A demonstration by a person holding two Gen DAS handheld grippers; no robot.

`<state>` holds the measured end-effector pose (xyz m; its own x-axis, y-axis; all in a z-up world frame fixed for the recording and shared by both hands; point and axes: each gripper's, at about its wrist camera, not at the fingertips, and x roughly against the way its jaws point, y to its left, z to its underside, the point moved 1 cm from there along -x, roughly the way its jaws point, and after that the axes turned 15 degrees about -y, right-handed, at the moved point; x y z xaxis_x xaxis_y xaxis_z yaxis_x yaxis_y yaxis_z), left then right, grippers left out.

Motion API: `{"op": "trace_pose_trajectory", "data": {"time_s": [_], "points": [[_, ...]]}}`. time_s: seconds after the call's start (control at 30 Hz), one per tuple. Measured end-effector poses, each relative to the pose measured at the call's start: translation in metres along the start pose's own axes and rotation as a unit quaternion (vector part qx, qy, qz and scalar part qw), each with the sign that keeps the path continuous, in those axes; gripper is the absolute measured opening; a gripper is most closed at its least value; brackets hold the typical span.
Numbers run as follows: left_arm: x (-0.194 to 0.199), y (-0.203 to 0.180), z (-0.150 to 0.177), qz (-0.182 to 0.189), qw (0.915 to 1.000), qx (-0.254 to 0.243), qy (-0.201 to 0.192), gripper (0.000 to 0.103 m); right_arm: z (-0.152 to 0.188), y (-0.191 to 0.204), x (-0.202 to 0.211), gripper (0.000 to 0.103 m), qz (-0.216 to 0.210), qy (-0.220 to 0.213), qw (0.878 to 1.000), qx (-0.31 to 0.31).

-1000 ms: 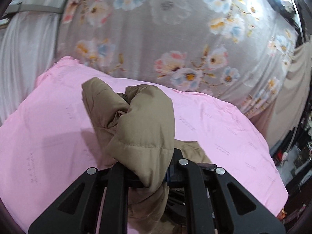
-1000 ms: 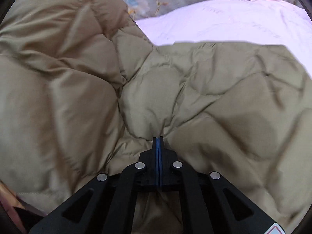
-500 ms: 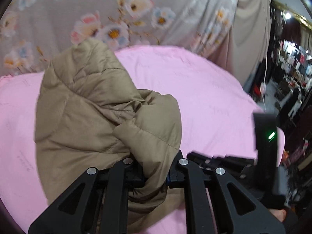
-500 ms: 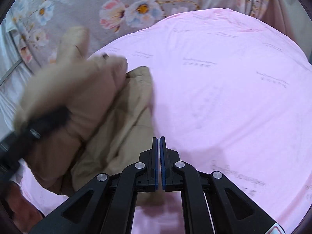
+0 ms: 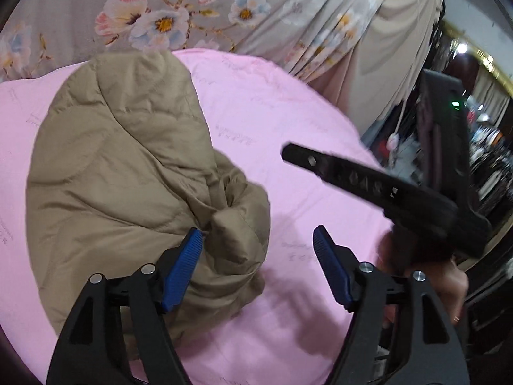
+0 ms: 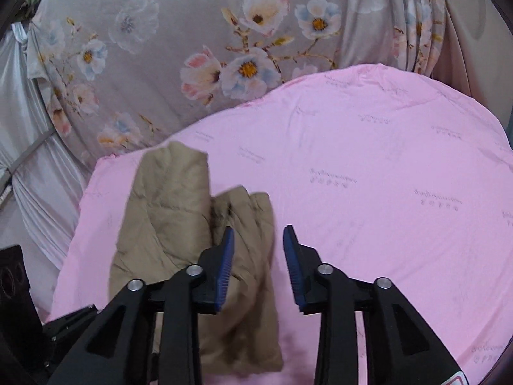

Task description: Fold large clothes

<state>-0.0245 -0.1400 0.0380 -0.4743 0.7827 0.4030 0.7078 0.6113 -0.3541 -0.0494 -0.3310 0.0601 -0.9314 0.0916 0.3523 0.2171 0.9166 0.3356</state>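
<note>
Folded tan jacket [image 5: 128,176] lies on the pink sheet [image 5: 288,134]. Left tongs [image 5: 258,269] opening wide, fabric between but unpressed. Right tongs [image 6: 258,256] opening, holding nothing.

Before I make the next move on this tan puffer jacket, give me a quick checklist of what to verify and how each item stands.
1. Left gripper released the tan puffer jacket: ok, jaws opening, pads no longer pinching, though a fold sits between them.
2. Right gripper empty: ok, jaws opening, nothing between them.
3. Jacket fully on the pink sheet: ok.
4. Jacket folded flat: not ok, it lies as a bunched, lumpy bundle.
5. Sleeves tucked in: cannot tell.
6. Bare sheet beside the jacket: ok.
</note>
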Motion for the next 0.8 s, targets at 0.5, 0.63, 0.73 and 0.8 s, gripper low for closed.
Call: {"op": "trace_pose_trajectory", "data": {"time_s": [0.5, 0.63, 0.73, 0.8], "points": [[0.044, 0.162, -0.139, -0.259, 0.9590, 0.044, -0.105, 0.069, -0.068, 0.068, -0.122, 0.068, -0.043, 0.077, 0.995, -0.053], [0.004, 0.173, -0.138, -0.239, 0.9668, 0.064, -0.062, 0.069, -0.041, 0.052, -0.150, 0.069, -0.050, 0.149, 0.979, -0.131], [-0.028, 0.177, -0.130, -0.239, 0.9678, 0.074, -0.032, 0.068, -0.021, 0.049, -0.162, 0.051, -0.043, 0.174, 0.976, -0.125], [-0.048, 0.175, -0.126, -0.239, 0.9683, 0.071, -0.018, 0.068, -0.012, 0.045, -0.159, 0.030, -0.038, 0.168, 0.979, -0.113]]}}
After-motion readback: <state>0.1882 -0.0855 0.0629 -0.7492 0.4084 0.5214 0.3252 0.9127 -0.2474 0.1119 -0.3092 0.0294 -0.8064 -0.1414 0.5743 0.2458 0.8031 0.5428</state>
